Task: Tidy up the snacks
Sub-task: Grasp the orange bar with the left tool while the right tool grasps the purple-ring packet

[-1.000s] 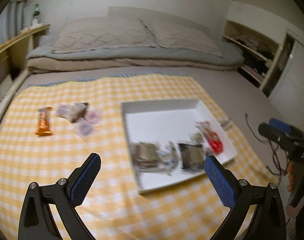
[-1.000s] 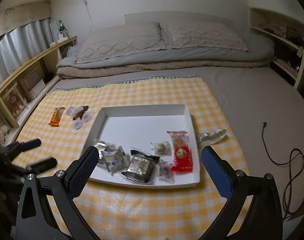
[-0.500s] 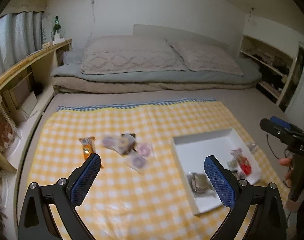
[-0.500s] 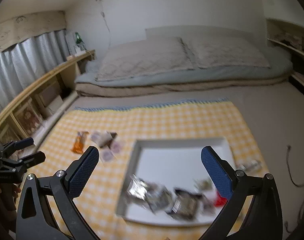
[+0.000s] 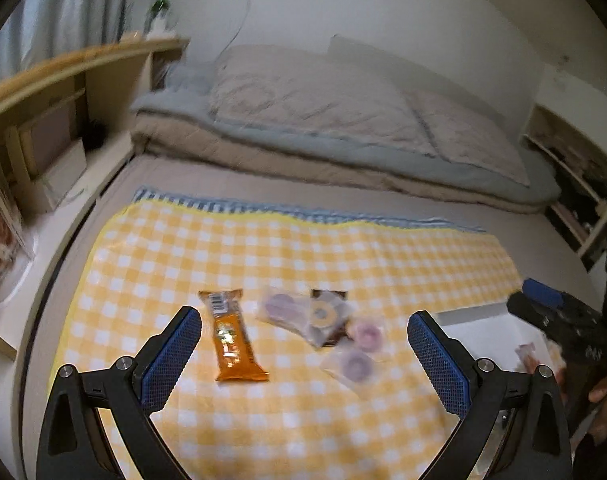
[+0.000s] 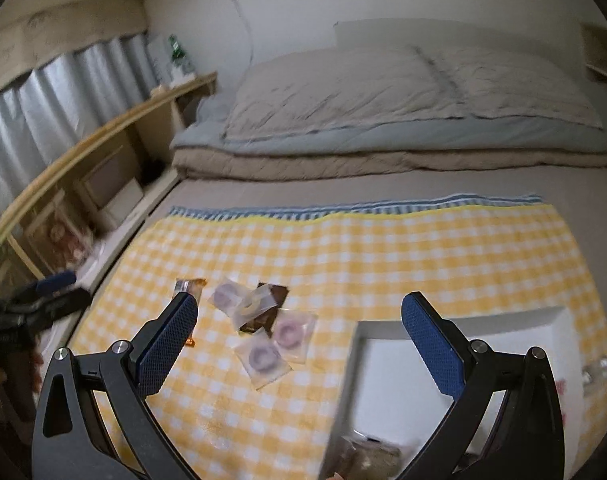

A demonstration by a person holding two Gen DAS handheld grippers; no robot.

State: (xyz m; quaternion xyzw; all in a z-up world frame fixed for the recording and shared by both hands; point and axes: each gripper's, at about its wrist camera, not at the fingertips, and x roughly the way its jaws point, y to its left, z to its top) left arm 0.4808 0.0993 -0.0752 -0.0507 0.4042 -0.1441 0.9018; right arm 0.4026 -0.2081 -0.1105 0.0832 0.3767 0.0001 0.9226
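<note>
My left gripper (image 5: pixel 303 354) hangs above the yellow checked cloth (image 5: pixel 263 248), its blue-padded fingers (image 5: pixel 171 360) spread wide and holding nothing. Just ahead, nearer my left finger, lies an orange bar wrapper (image 5: pixel 233 340), long and glossy, its barcode end pointing away from me. To its right sits a loose cluster of clear packets (image 5: pixel 323 328) showing pale purple and pink rings, overlapping a dark brown wrapper (image 5: pixel 329 300). My right gripper (image 6: pixel 299 346) is likewise spread and empty. Its right finger overlaps the white tray (image 6: pixel 503 324), whose near corner holds blurred grey-brown packets (image 6: pixel 367 456). The ring packets (image 6: pixel 263 356) lie between its fingers, ahead on the cloth.
</note>
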